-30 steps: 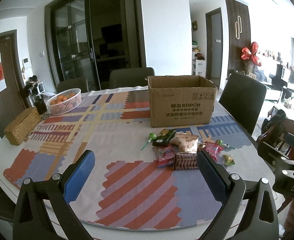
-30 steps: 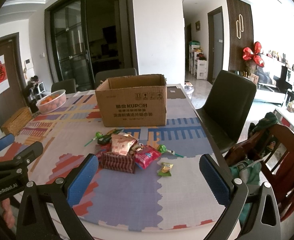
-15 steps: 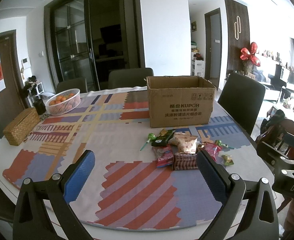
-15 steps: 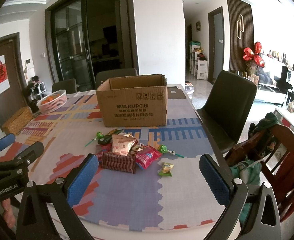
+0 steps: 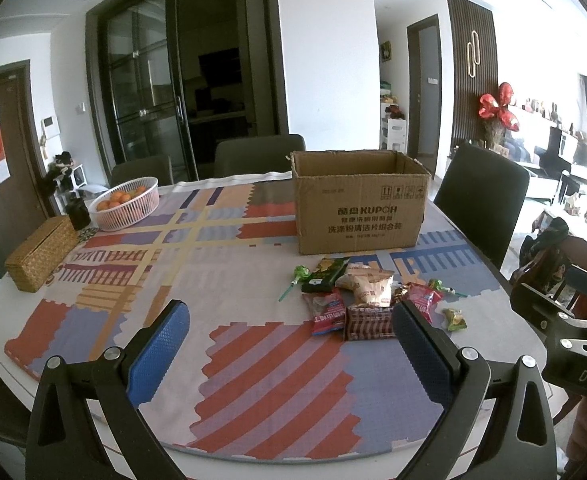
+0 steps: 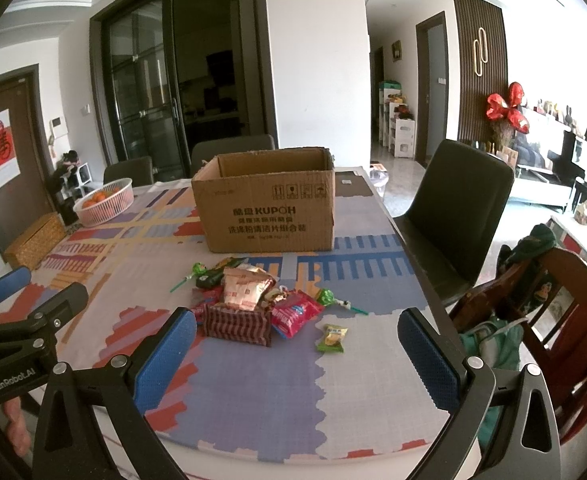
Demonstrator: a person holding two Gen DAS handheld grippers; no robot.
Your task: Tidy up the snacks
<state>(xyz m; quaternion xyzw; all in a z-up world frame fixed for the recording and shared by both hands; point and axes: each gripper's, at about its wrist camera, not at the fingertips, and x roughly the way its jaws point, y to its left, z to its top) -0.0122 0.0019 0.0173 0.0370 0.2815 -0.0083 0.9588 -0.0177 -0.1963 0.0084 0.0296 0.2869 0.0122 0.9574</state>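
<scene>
1. Two views, left wrist first: my left gripper hangs wide and empty over the table's near edge. The snack pile lies ahead to its right, just before the open KUPOH cardboard box.
2. Right wrist: my right gripper is wide too, holding nothing. The small green candy packet lies apart from the pile. I judge nothing is sorted yet; next I must reach forward and close on one packet.

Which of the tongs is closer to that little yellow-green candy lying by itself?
Right, probably. The right tongs face the yellow-green candy almost head-on; the left tongs sit further left, beyond the snack pile.
</scene>
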